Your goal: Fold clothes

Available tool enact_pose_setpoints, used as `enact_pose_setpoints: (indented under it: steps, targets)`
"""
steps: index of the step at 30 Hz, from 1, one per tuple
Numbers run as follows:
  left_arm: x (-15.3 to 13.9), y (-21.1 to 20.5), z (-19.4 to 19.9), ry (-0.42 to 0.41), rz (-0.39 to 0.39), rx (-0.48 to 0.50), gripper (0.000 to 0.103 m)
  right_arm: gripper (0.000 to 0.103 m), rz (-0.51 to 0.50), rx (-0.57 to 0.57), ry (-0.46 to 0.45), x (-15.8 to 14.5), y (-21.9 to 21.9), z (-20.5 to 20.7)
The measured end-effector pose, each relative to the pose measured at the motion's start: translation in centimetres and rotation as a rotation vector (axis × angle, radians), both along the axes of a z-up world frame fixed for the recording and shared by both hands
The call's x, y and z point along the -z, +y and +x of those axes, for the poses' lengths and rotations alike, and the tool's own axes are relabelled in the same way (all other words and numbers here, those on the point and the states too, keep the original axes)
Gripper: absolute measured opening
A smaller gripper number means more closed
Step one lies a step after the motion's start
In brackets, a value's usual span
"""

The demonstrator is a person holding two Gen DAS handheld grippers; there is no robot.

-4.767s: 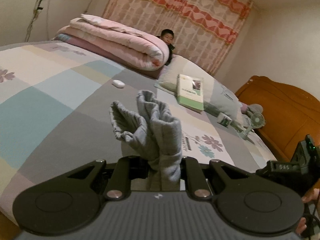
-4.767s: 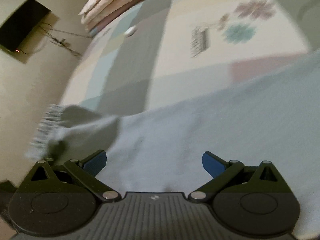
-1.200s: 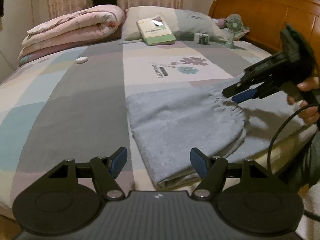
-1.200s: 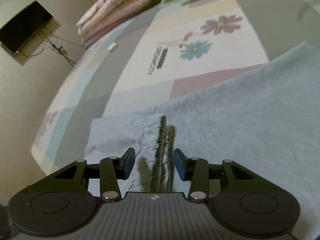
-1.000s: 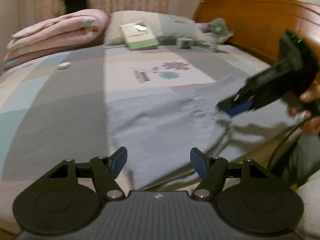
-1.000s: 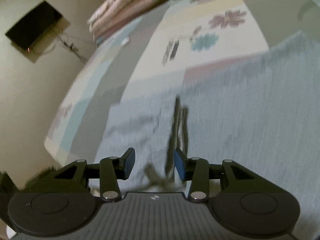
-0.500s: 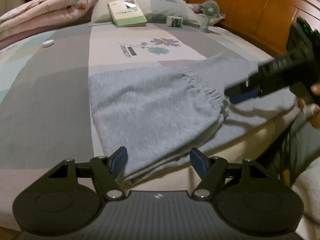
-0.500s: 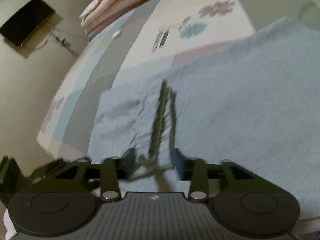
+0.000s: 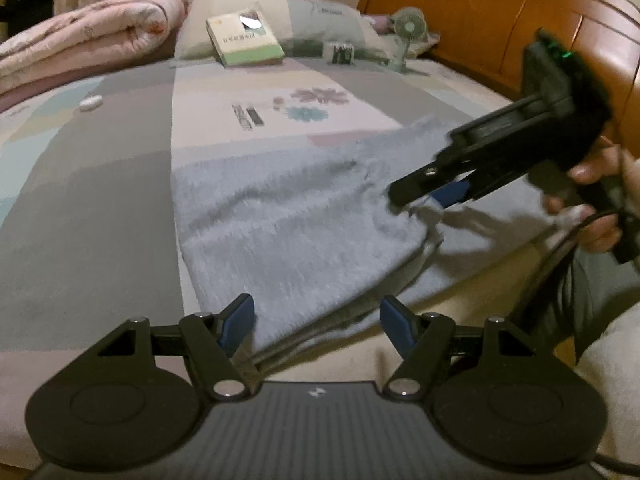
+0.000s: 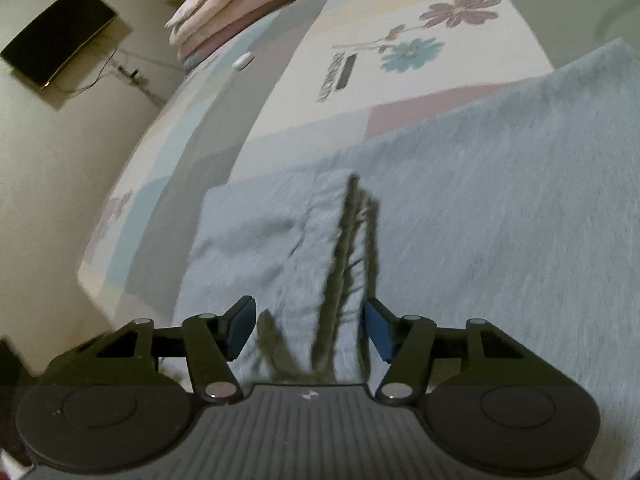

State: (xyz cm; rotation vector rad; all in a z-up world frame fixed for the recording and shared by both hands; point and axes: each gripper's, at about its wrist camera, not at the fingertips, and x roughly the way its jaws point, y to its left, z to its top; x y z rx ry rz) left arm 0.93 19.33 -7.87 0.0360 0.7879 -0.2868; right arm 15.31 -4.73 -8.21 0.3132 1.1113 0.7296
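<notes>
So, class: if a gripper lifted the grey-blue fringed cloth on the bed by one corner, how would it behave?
The cloth would probably droop limply: it already lies folded over itself and sags off the bed edge. Its fuzzy surface should grip rather than slip. The fringe would likely dangle.

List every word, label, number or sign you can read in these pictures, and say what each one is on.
None can be read for certain.
Book on the pillow: a line of print on the cover, too blurred to read.
Bedsheet: dark printed lettering beside the flowers, too blurred to read.
Small box near the fan: markings too small to read.
Both tools: a small light emblem on the body, a mark rather than letters.
</notes>
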Motion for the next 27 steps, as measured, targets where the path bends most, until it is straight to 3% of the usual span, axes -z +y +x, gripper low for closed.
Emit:
enact_pose_setpoints:
  steps: [4, 8, 11, 13, 16, 18, 21, 23, 27]
  targets:
    - [-0.3, -0.1, 0.2, 0.010, 0.042, 0.044, 0.070, 0.064, -0.058, -0.011, -0.037, -0.6, -0.6, -1.3]
    - [-2.2, 0.3, 0.8, -0.046, 0.065, 0.058, 0.072, 0.065, -0.116, -0.036, -0.199, -3.1, -0.2, -1.7]
    - [-4.3, 0.8, 3.2, -0.103, 0.109, -0.007, 0.072, 0.065, -0.132, -0.131, -0.305, -4.1, 1.6, -2.2]
    - [-5.1, 1.4, 5.3, -0.107, 0.058, -0.028, 0.071, 0.065, -0.126, -0.220, -0.345, -3.8, 3.1, -2.8]
    - [-4.8, 2.5, 9.0, -0.040, -0.122, -0.016, 0.071, 0.065, -0.116, -0.355, -0.406, -3.3, 5.4, -3.7]
    - [-3.4, 2.4, 11.2, 0.011, -0.163, 0.000, 0.071, 0.065, -0.132, -0.400, -0.396, -2.2, 6.4, -3.9]
    - [-0.6, 2.0, 13.9, 0.075, -0.083, -0.059, 0.068, 0.065, -0.157, -0.402, -0.345, -0.6, 6.4, -4.2]
    - [0.6, 2.1, 14.9, 0.063, -0.069, -0.082, 0.070, 0.066, -0.138, -0.408, -0.341, -0.2, 5.8, -4.8]
    - [-0.1, 1.5, 15.3, 0.052, -0.027, -0.083, 0.071, 0.066, -0.113, -0.395, -0.319, -0.3, 5.1, -4.9]
